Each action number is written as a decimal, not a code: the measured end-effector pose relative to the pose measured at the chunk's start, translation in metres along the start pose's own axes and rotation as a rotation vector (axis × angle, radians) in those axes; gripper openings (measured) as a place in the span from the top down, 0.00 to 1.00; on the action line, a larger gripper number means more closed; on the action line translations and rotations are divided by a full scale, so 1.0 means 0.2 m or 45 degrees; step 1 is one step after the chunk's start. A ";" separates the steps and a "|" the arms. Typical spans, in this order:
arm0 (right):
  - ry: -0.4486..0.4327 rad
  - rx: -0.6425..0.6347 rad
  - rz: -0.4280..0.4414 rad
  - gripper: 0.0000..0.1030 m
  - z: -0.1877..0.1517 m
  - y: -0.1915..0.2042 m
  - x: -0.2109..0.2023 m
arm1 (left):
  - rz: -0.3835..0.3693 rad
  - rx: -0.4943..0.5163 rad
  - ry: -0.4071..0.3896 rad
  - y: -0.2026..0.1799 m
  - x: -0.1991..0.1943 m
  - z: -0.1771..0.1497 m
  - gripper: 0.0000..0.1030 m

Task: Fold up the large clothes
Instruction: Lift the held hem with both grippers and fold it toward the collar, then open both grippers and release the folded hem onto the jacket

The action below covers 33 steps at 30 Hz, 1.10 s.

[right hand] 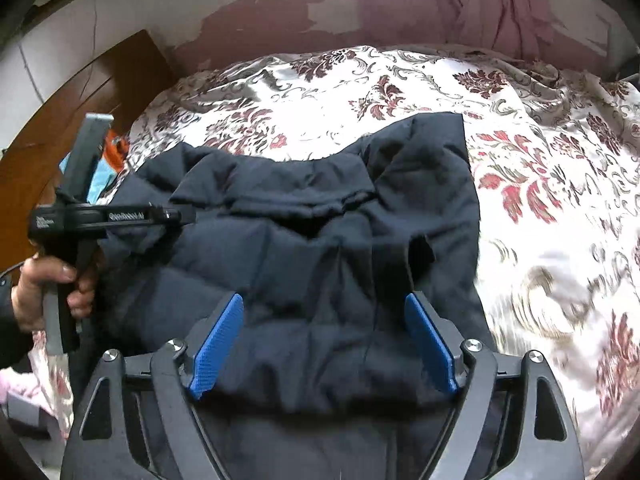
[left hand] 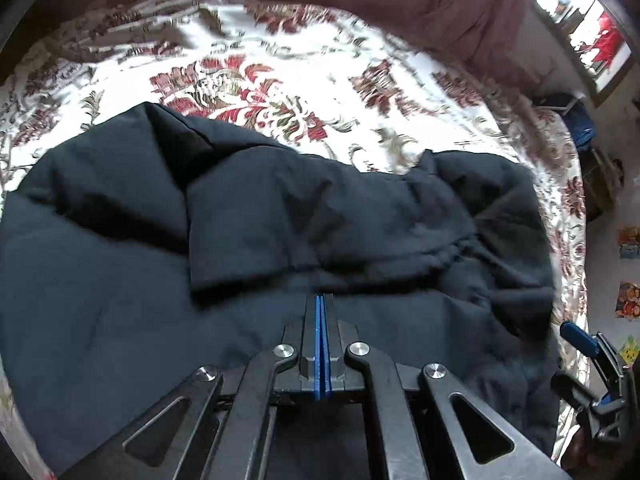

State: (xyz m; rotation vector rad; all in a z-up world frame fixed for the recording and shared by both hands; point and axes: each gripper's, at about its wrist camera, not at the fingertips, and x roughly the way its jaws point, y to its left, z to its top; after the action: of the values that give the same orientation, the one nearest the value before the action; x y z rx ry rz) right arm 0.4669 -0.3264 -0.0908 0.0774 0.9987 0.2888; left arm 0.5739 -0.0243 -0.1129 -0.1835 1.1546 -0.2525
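Satin-looking floral bedspread (left hand: pixel 280 64), white with red and olive blooms, covers the whole bed and carries everything else. Behind it a peeling pink wall (right hand: pixel 320 12) shows in the right wrist view, with a pinkish curtain (right hand: pixel 492 4) hanging at the far side and a brown wooden headboard (right hand: pixel 100 92) at the left edge.

On the bedspread, at the near edge of the bed, lies the dark navy quilted jacket (left hand: pixel 280 220), rumpled and partly folded, one flap turned over across its middle; its far hem rises in a peak.

Above the jacket, the right gripper (right hand: pixel 324 344) hangs with its blue pads (right hand: pixel 218 346) spread wide apart, nothing between them, the padded cloth lying beneath.

The left gripper (left hand: pixel 322 312) is over the jacket's near part with its blue pads pressed flat together; whether a thin pinch of cloth sits at their tips cannot be told. In the right wrist view a bare hand (right hand: pixel 44 288) grips its handle at the jacket's left edge.
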 end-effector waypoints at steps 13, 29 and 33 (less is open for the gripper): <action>-0.085 -0.175 -0.106 0.21 -0.17 0.08 -0.39 | -0.064 0.023 -0.188 -0.24 -0.39 -0.32 0.15; -0.297 -0.379 -0.120 0.09 -0.34 0.34 -0.73 | 0.075 0.054 -0.396 -0.36 -0.78 -0.79 0.01; -0.268 -0.421 -0.082 0.09 -0.42 0.39 -0.75 | 0.141 0.060 -0.394 -0.38 -0.81 -0.92 0.01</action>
State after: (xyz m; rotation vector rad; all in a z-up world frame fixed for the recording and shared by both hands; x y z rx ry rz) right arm 0.3045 -0.2988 0.0013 -0.2206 0.7333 0.3749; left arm 0.3361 -0.0521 -0.0233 -0.1118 0.8480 -0.1468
